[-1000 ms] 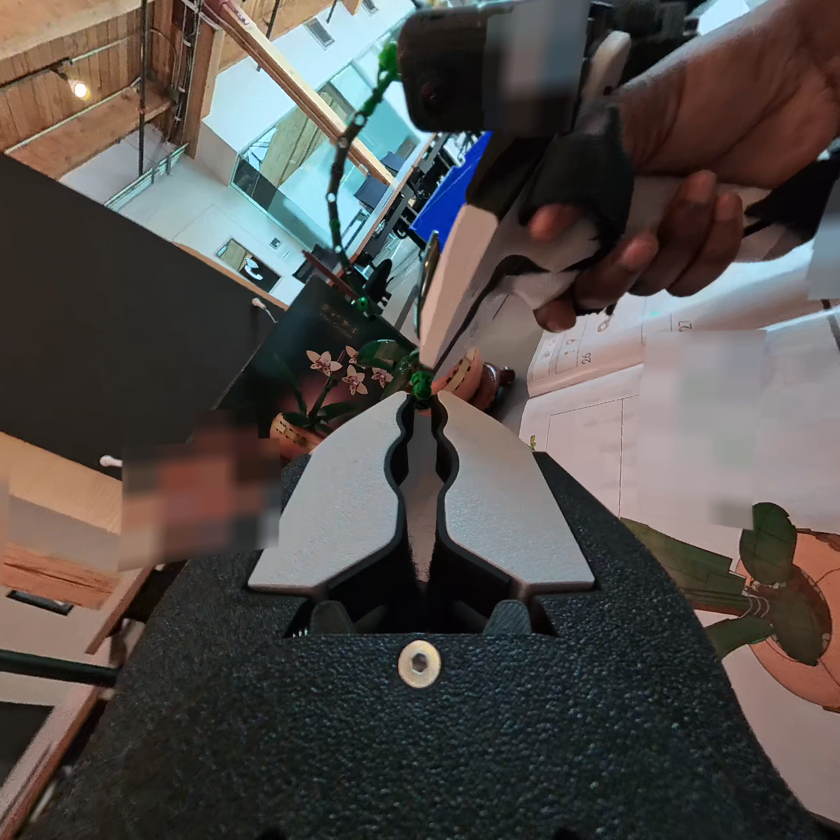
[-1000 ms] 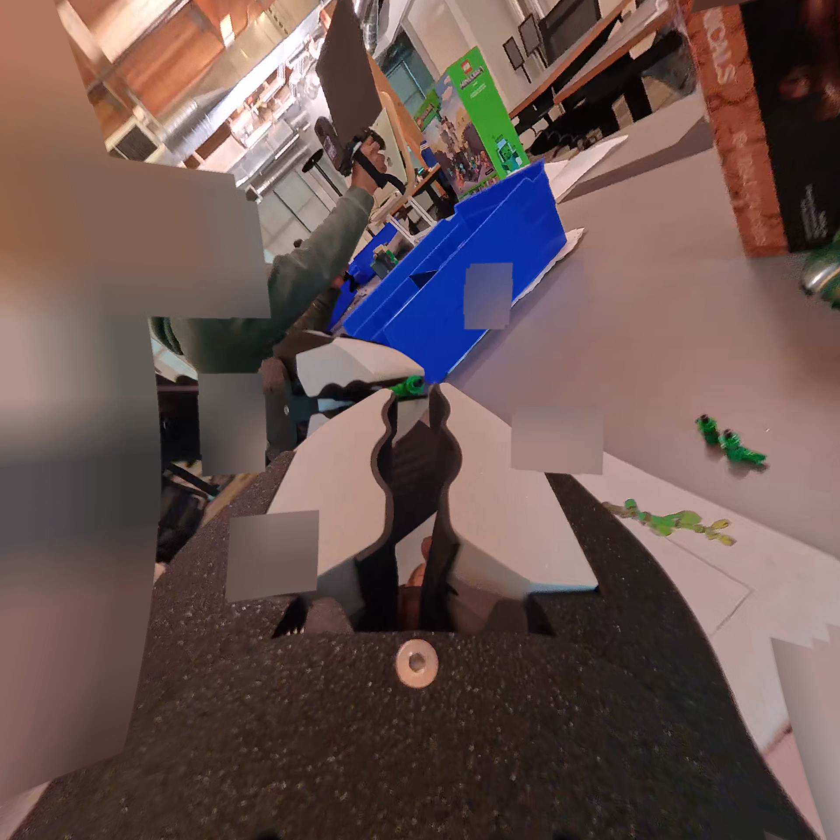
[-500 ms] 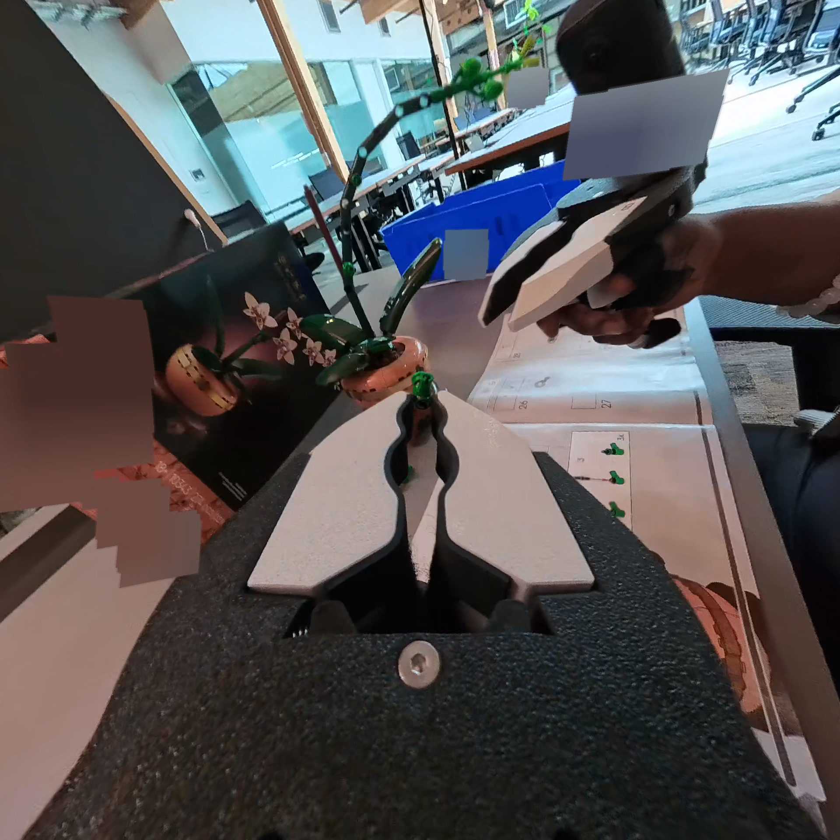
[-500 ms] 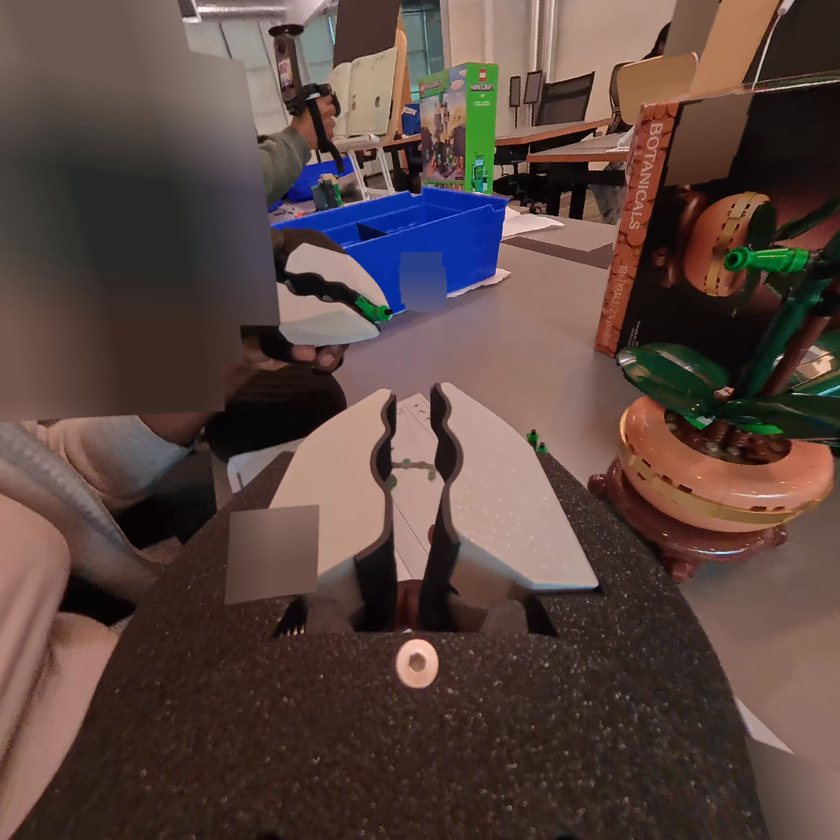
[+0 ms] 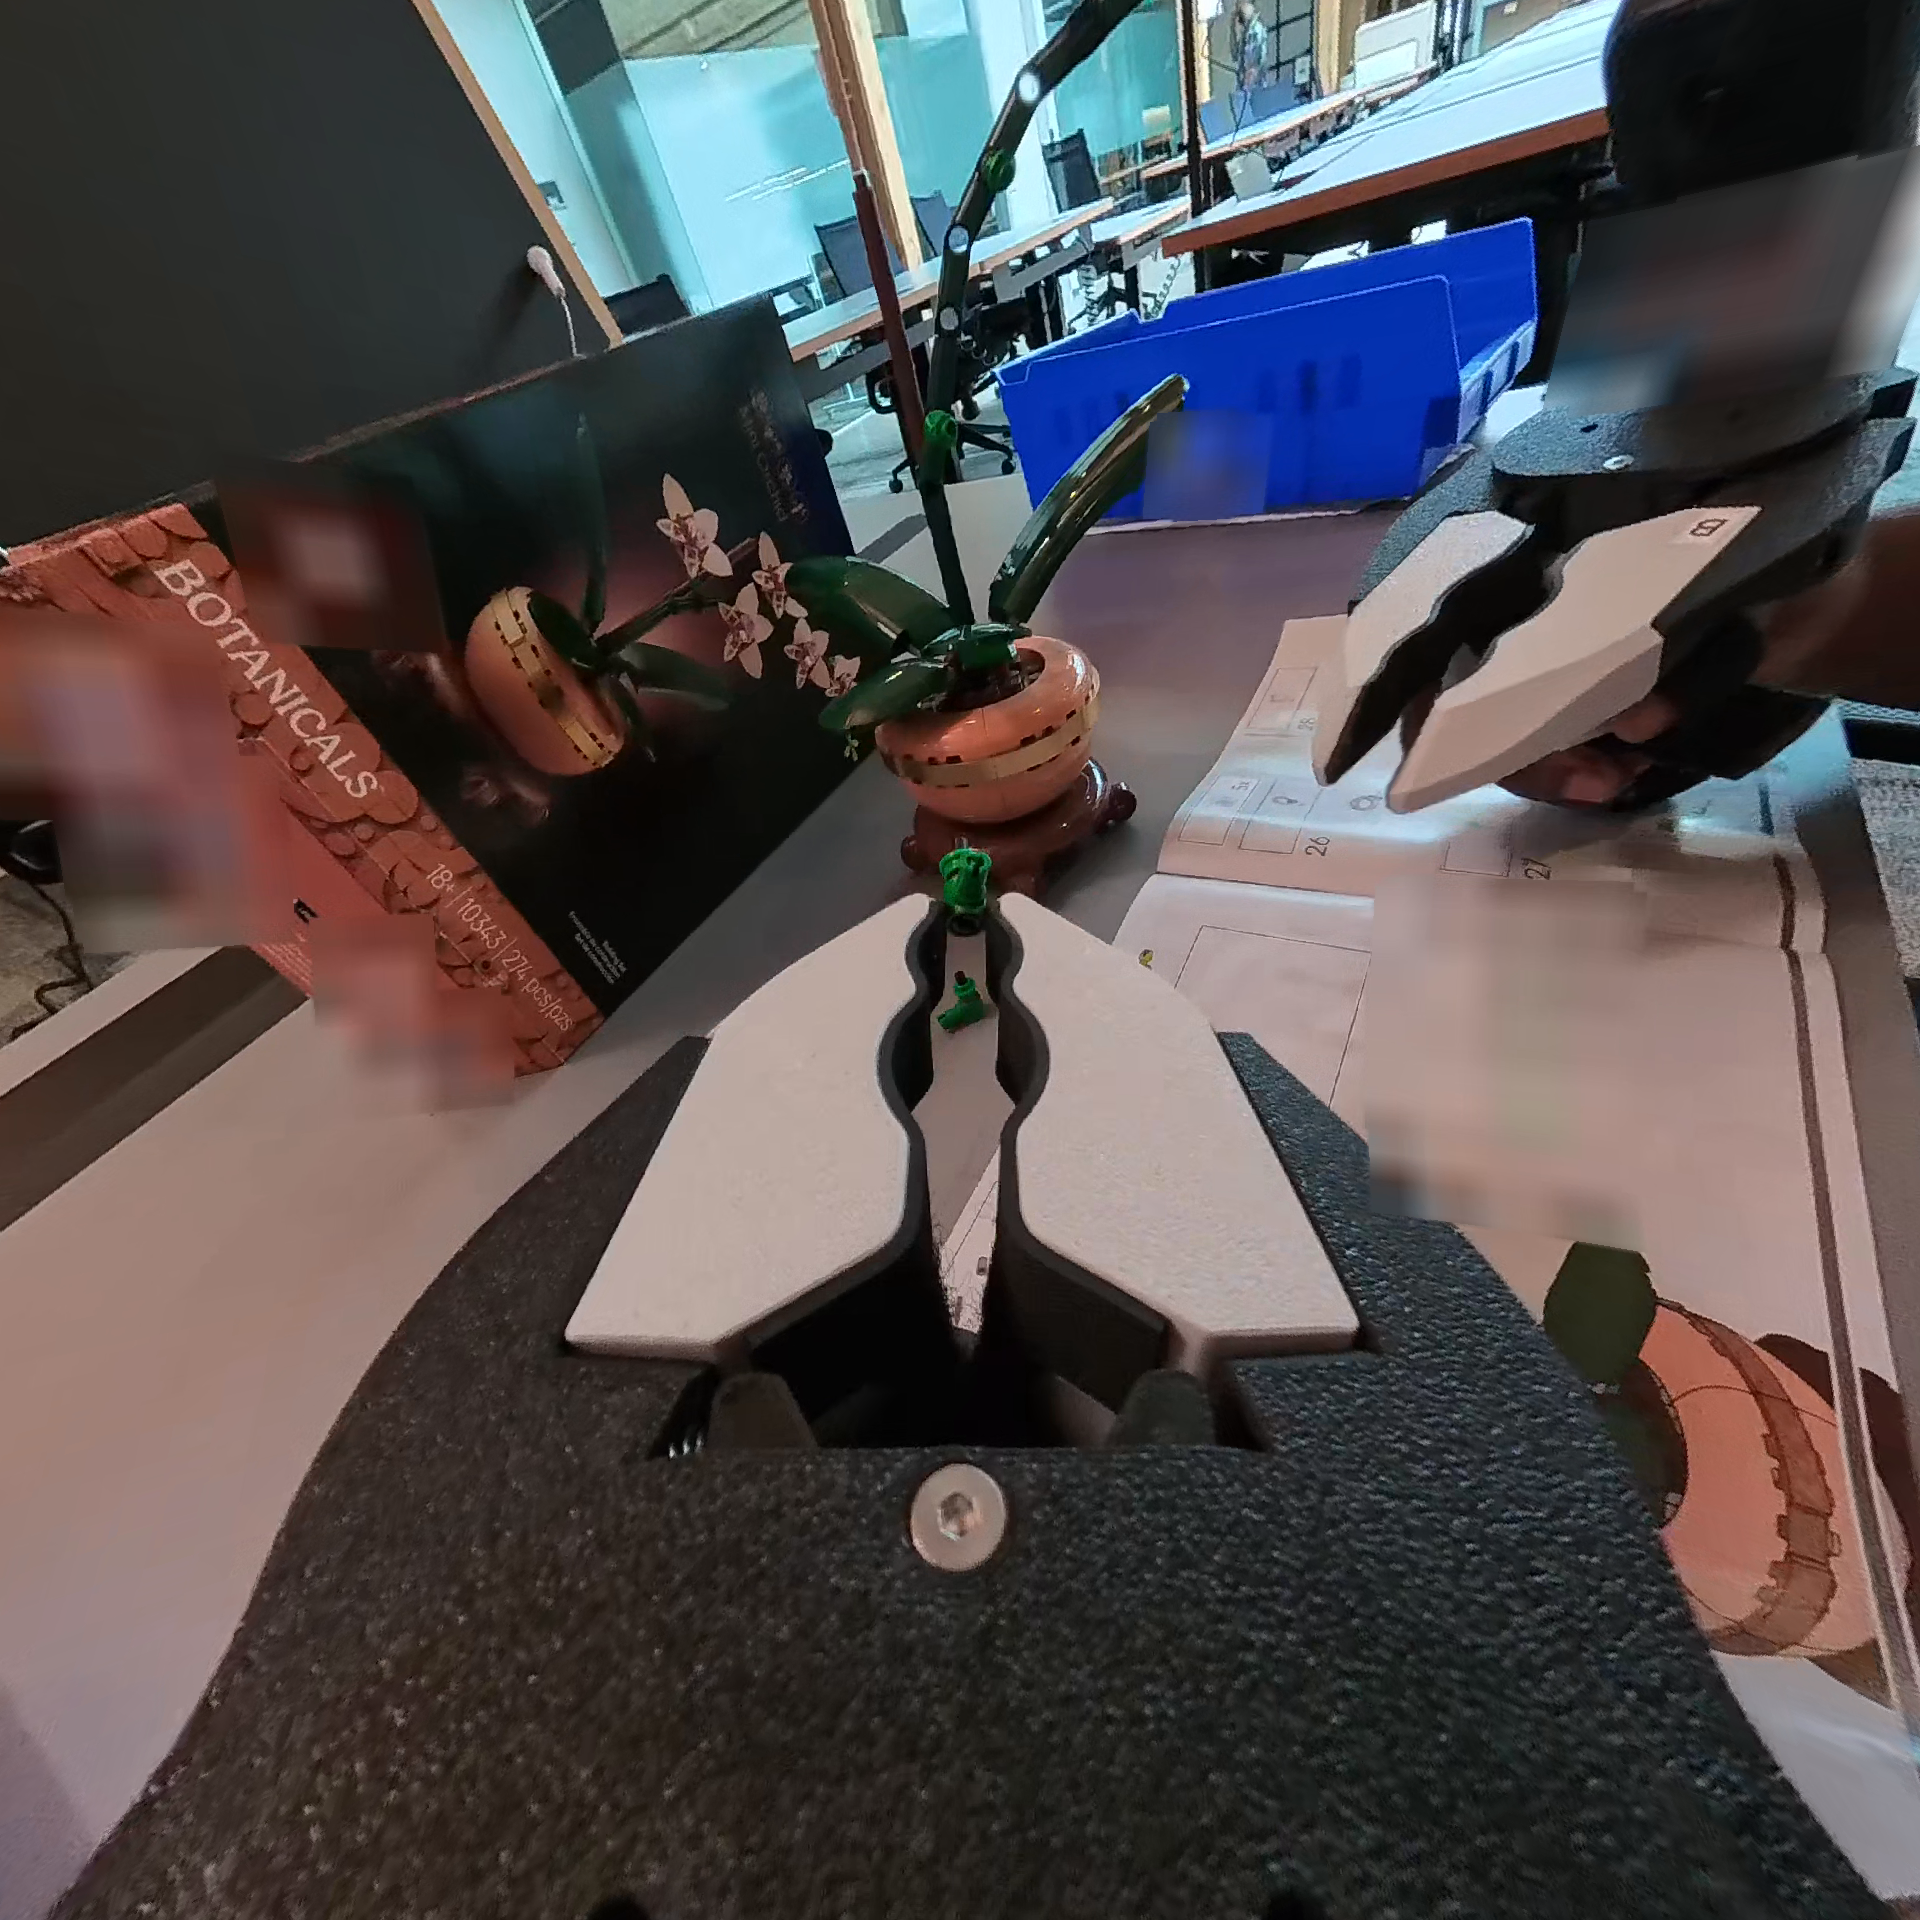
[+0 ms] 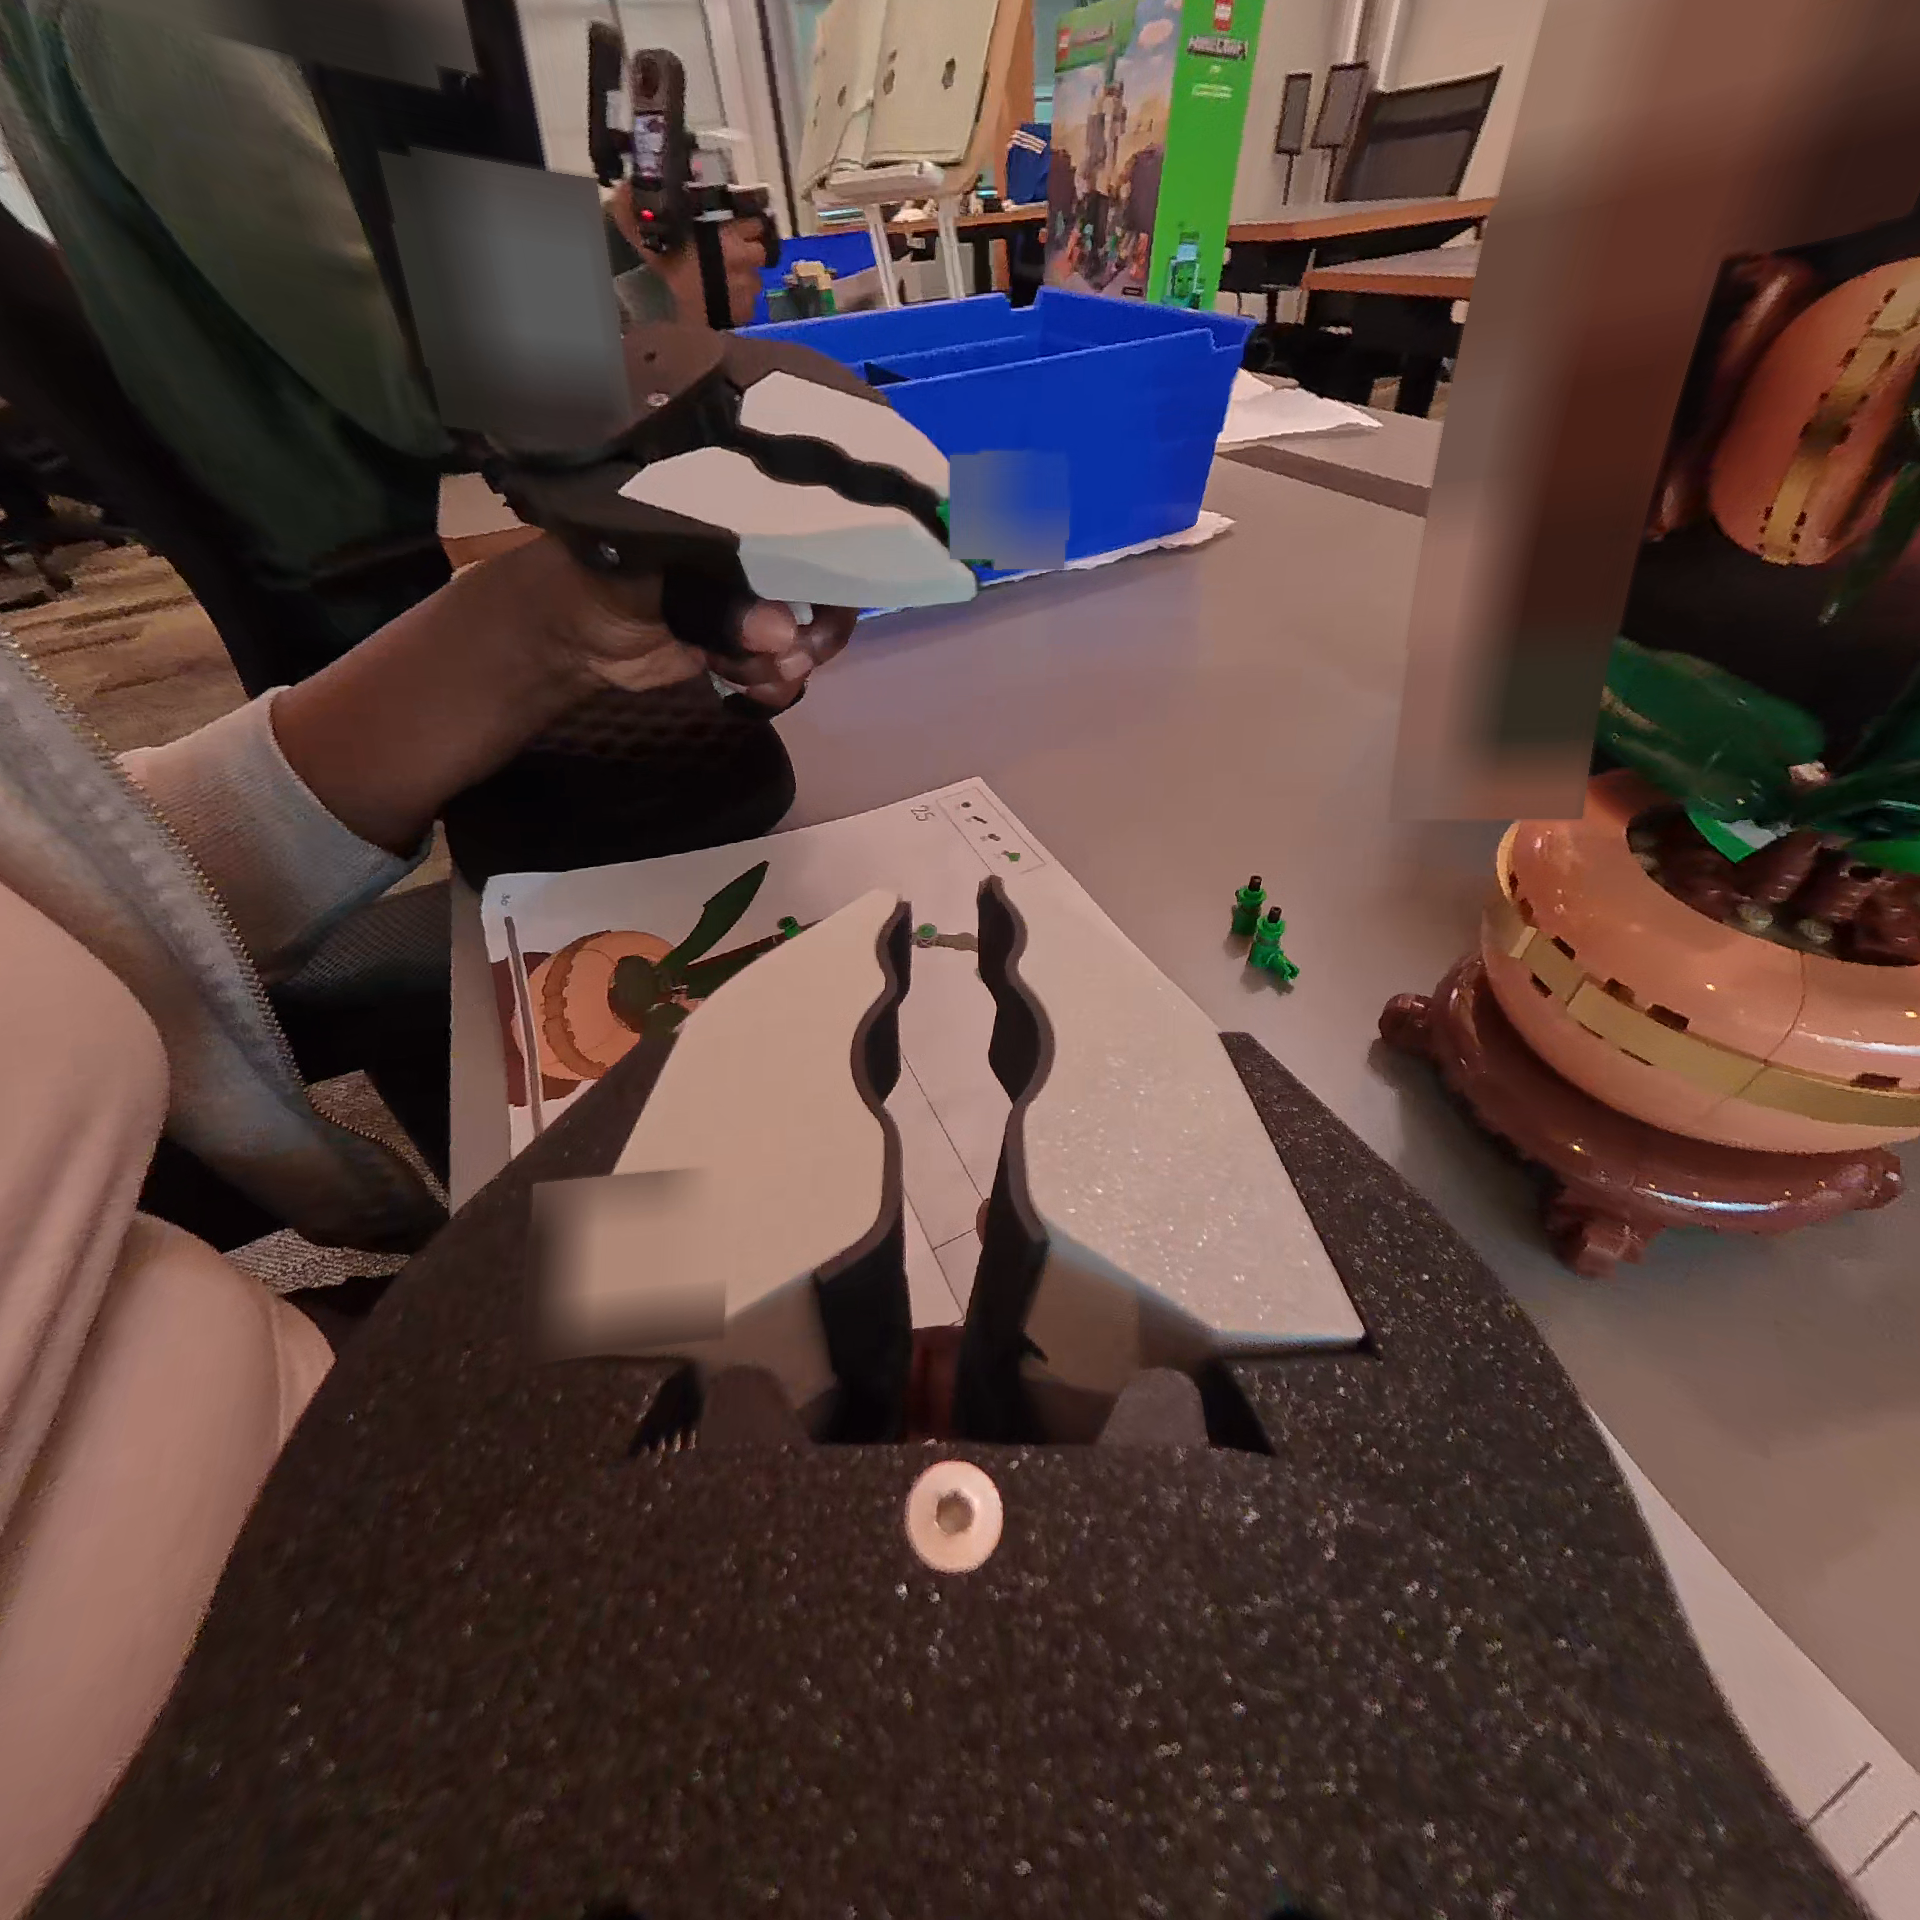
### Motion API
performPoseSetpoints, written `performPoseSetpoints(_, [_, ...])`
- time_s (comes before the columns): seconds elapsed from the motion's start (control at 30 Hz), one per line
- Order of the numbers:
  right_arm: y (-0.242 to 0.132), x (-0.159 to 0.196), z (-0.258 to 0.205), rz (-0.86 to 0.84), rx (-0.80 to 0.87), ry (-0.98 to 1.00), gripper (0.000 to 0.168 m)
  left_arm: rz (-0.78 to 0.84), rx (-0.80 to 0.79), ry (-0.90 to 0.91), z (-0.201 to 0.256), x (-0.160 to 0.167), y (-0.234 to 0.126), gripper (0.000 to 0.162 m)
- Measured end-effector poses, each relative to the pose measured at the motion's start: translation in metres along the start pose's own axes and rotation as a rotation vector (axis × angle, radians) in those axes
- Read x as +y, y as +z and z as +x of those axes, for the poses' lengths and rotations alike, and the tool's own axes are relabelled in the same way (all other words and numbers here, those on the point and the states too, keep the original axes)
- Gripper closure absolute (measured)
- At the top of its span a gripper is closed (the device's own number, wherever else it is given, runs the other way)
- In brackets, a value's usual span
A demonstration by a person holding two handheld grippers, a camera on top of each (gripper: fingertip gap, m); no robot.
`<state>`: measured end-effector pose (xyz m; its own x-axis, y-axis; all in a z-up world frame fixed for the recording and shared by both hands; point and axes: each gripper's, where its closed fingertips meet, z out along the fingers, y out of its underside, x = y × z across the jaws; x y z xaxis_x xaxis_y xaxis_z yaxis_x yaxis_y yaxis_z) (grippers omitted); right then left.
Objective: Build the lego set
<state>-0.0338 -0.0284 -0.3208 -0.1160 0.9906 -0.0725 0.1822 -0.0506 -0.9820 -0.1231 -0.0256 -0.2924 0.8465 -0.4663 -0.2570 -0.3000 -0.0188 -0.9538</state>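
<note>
In the left wrist view, the set's box (image 5: 468,727) stood at the left of the frame on the desk (image 5: 260,1195). At centre, the left tool (image 5: 966,920) was pinched shut on a small green piece (image 5: 964,871), which stuck out beyond its tips. Just behind it stood the orchid model (image 5: 987,727), with the blue bin (image 5: 1299,395) farther back. The instruction booklet (image 5: 1558,987) lay open at the right. Above it hung the right tool (image 5: 1371,769), jaws parted and empty.

One second earlier both tools had been raised and tilted, tips together at the green piece. They had since separated and levelled out over the desk. The piece remained with the left tool. This suggested that the two-tool adjustment of the piece was finished and that it was ready for mounting on the model.

In the right wrist view, the left tool appeared at the upper left, its tip partly masked. The right tool (image 6: 940,914) stood open at centre over the booklet. Two loose green pieces (image 6: 1262,930) lay on the desk to its right, near the model's pot.
</note>
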Motion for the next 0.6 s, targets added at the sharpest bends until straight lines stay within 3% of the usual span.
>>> performPoseSetpoints(0.2, [0.007,0.001,0.001,-0.017,0.001,-0.014,0.155,-0.011,0.026,0.005,0.004,0.003,0.003,0.156])
performPoseSetpoints(0.37, [0.02,-0.025,-0.005,0.069,-0.014,-0.051,0.155,0.055,0.075,0.061,0.016,-0.007,0.002,0.156])
performPoseSetpoints(0.6, [0.031,-0.056,-0.025,0.194,-0.156,-0.165,0.148,0.206,0.327,-0.033,0.051,-0.031,-0.008,0.155])
